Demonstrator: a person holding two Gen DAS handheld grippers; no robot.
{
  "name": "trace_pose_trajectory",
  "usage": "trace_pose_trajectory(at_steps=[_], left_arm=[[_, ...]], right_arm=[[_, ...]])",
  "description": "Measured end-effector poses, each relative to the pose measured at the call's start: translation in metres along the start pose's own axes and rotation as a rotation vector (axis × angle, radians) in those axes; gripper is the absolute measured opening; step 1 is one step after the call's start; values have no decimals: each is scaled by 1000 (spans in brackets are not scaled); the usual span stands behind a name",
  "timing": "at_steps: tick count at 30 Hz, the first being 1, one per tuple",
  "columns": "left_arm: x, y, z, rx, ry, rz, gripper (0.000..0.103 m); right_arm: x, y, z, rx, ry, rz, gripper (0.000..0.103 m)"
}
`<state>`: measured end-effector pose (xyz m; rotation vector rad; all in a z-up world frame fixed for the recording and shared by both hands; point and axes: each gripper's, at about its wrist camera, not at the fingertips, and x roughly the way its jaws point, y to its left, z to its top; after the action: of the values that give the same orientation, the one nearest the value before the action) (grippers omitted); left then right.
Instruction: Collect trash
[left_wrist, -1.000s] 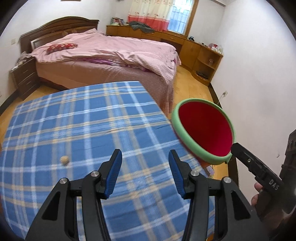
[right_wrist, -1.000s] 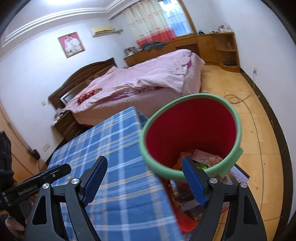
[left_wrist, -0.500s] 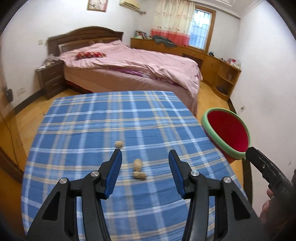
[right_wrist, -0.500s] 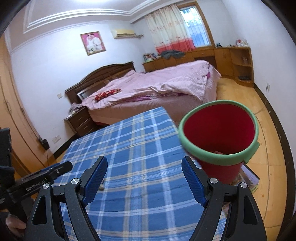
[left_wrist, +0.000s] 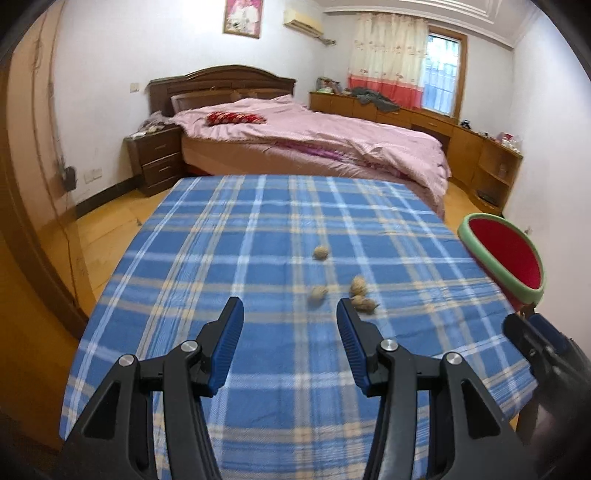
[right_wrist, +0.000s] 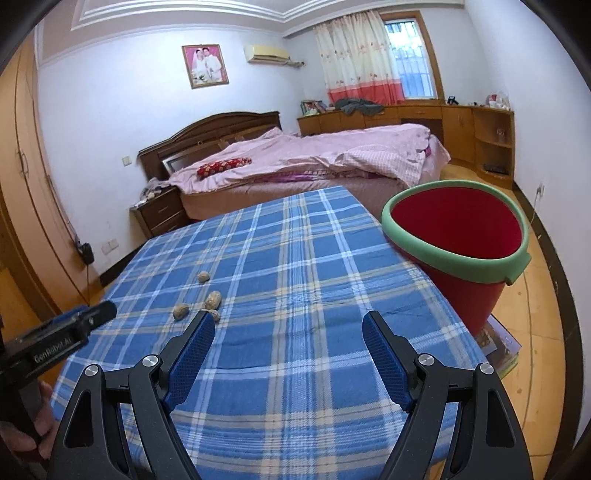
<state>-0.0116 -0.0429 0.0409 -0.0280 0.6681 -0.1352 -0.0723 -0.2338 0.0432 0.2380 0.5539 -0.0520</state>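
We have four small brown nuts on the blue checked table (left_wrist: 229, 236), a little right of the middle of the left picture: one far nut (left_wrist: 320, 253), one near nut (left_wrist: 318, 293), and a pair touching each other (left_wrist: 360, 293). The red bin (right_wrist: 456, 236) with the green rim stands off the right edge of the table, at the right side of both pictures. Our left gripper (left_wrist: 290, 345) hangs above the cloth with its fingers spread wide and nothing in them. Our right gripper (right_wrist: 288, 356) is the same, wide apart and holding nothing. We think the next job is to pick up one nut. The near nut looks like the easy one. We should go down slowly, put one blue pad on each side of it, and squeeze gently. Nuts are round and can roll away. We should not bump the pair beside it.
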Motion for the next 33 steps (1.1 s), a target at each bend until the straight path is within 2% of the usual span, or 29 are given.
trace_pose_trajectory(at_steps=[4,8,16,33], left_arm=[[-1,8,-10,-22,-14,24,53],[3,6,-17,-1,-15,29,53],[15,-3,-28,36,21,0,53],[19,-9,-36,48,24,22,53]], right_arm=[[-5,8,-8,-31,-51,-37,83],[-7,10,-16,-49,-79,-62,83],[3,5,-23,-34,-48,-59,83],[13,-3,-29,-10,-17,-76,83]])
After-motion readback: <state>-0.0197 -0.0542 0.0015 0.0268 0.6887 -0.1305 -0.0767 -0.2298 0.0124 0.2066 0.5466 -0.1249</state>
